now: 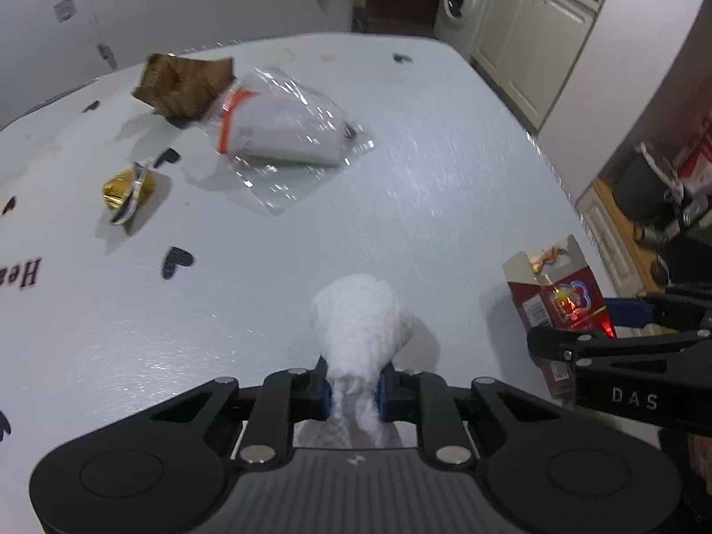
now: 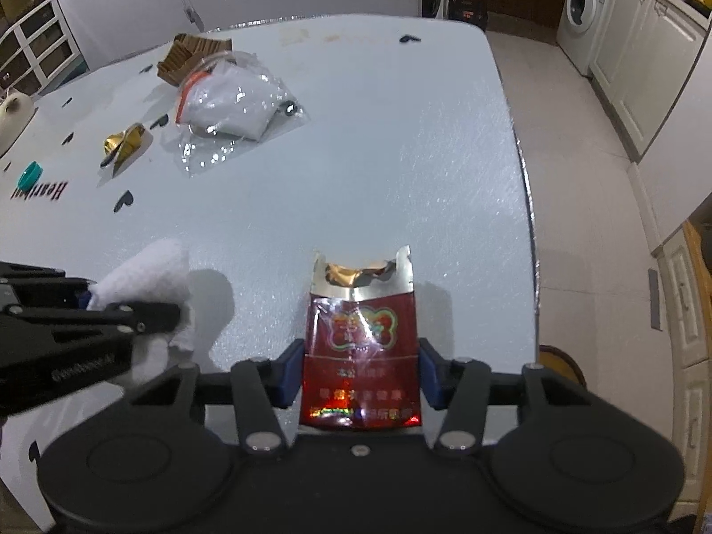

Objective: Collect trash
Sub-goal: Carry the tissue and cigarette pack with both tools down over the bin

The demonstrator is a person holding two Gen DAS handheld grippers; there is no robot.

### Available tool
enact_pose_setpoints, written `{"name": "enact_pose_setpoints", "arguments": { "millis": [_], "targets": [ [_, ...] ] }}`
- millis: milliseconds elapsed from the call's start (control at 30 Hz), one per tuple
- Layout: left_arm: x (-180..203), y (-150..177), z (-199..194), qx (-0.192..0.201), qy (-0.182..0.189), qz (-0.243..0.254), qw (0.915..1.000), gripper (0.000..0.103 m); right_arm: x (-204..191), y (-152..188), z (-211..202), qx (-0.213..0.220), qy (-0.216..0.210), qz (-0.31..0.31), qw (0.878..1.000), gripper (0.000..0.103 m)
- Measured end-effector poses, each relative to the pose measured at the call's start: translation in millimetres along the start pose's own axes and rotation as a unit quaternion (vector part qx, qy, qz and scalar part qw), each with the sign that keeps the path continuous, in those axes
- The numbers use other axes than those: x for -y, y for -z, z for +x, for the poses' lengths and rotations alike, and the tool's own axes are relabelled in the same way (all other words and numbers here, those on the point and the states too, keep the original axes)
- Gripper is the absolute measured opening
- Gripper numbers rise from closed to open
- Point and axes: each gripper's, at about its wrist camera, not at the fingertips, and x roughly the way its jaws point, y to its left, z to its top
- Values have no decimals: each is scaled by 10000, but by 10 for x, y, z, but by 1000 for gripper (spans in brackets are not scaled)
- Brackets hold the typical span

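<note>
The left gripper (image 1: 353, 394) is clamped on a crumpled white tissue (image 1: 360, 320), its blue pads pinching the wad's narrow end near the table's (image 1: 445, 178) front edge. Just to its right, the right gripper (image 2: 361, 374) grips a torn-open red cigarette pack (image 2: 361, 347) between its 2 blue pads, close to the table's right edge; the pack's ragged foil top points away from the gripper. The 2 grippers sit side by side, near each other but apart. Toward the far left of the white table lie more pieces of trash: a clear plastic bag (image 2: 231, 102) with a red strip, holding something white, a brown cardboard piece (image 2: 191, 55) touching the bag's far end, and a crumpled gold wrapper (image 2: 122, 144) nearer the left edge. Small black heart shapes (image 1: 177, 261) are printed across the tabletop.
</note>
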Motion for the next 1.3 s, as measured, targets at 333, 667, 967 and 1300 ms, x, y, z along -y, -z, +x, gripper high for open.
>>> {"name": "enact_pose_setpoints", "arguments": {
  "millis": [333, 667, 967, 1300],
  "targets": [
    [-16, -48, -485, 527, -53, -304, 9981, 19, 75, -69, -417, 506, -80, -20, 9987, 52],
    [157, -34, -730, 733, -262, -533, 9955, 19, 220, -156, -865, 910, -98, 14, 9958, 52],
    [663, -79, -760, 823, -372, -570, 9943, 19, 617, -96, -995, 1024, -98, -7, 9947, 52],
    [1577, -81, -706, 866, -602, -790, 9913, 19, 1541, 52, -1184, 1048, -263, -126, 9941, 52]
  ]
}}
